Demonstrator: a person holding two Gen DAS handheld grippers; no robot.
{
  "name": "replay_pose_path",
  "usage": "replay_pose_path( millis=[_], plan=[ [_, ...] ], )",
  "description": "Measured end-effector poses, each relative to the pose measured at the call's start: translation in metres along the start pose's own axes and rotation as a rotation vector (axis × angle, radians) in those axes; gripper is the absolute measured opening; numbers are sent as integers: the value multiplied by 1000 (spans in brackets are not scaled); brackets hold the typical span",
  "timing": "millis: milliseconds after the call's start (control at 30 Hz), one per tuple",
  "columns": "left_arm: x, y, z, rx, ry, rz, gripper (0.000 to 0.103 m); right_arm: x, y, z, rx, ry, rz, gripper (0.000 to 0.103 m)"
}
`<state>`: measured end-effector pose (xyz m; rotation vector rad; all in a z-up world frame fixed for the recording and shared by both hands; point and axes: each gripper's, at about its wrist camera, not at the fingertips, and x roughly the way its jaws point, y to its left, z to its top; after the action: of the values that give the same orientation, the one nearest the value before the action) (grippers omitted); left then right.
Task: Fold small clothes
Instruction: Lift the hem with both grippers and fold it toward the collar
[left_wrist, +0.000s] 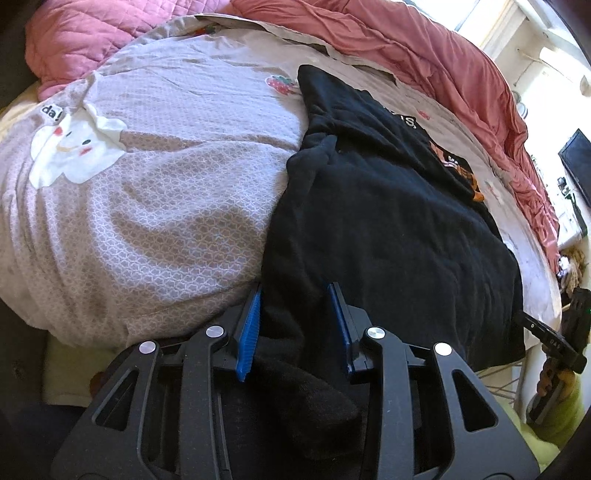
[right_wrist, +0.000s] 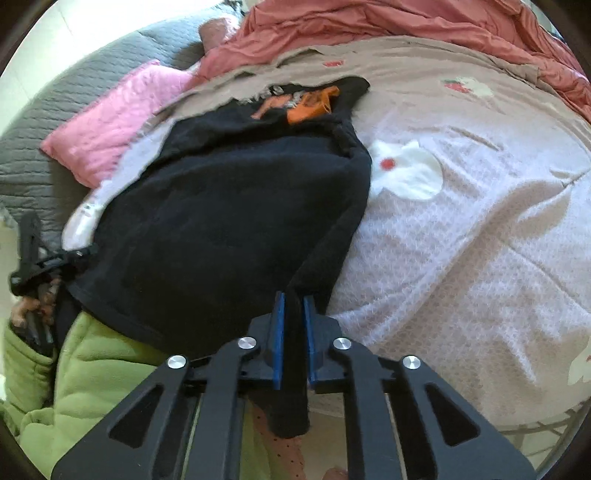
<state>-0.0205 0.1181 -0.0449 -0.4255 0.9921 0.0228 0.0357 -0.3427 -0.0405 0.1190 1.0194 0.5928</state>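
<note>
Black garment (right_wrist: 229, 206) flat on bed (right_wrist: 461, 229), long axis running straight away; right claw (right_wrist: 293, 306) clamped on near hem corner, left claw (left_wrist: 295, 299) apart, straddling opposite near edge.

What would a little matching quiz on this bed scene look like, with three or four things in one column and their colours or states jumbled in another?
Things:
1. black garment
2. quilted pillow
3. left gripper
4. right gripper

Descriptions:
A. pink, lying at the bed's edge
B. fingers spread wide around dark cloth
C. spread on the patterned bedcover, orange print at its far end
D. fingers pinched close on a narrow strip of cloth

Pairs: 1-C, 2-A, 3-B, 4-D
</note>
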Motion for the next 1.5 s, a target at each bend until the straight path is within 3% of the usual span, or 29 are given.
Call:
replay_pose_path(
  millis=[233,300,367,467,533,700,867,1000,1167,1267,1500],
  plan=[
    [-3,-5,-3,15,3,19,26,2,-2,0,8,-8,19,9],
    [-2,-8,-2,22,3,16,23,6,-6,-1,33,6,23,14],
    [0,-12,-3,26,2,3,10,9,-10,-2,55,13,37,18],
    [2,-16,-3,40,1,-1,9,11,-8,0,44,11,36,18],
    [1,-17,-3,40,-9,-5,8,8,-7,1,37,2,40,8],
    [-13,-19,4,30,-69,-28,6,-7,-8,10,36,-61,82,8],
    [-34,-21,27,6,-150,-72,6,-25,-9,40,22,-166,94,7],
    [-34,-24,49,-7,-170,-94,6,-26,-15,69,29,-221,91,7],
    [-16,-25,84,-40,-174,-102,6,-21,-26,110,54,-291,72,7],
    [3,-15,111,-130,-158,-156,6,-11,-35,132,80,-307,37,7],
    [43,-3,157,-230,-168,-119,6,25,-58,170,136,-302,-58,7]
  ],
)
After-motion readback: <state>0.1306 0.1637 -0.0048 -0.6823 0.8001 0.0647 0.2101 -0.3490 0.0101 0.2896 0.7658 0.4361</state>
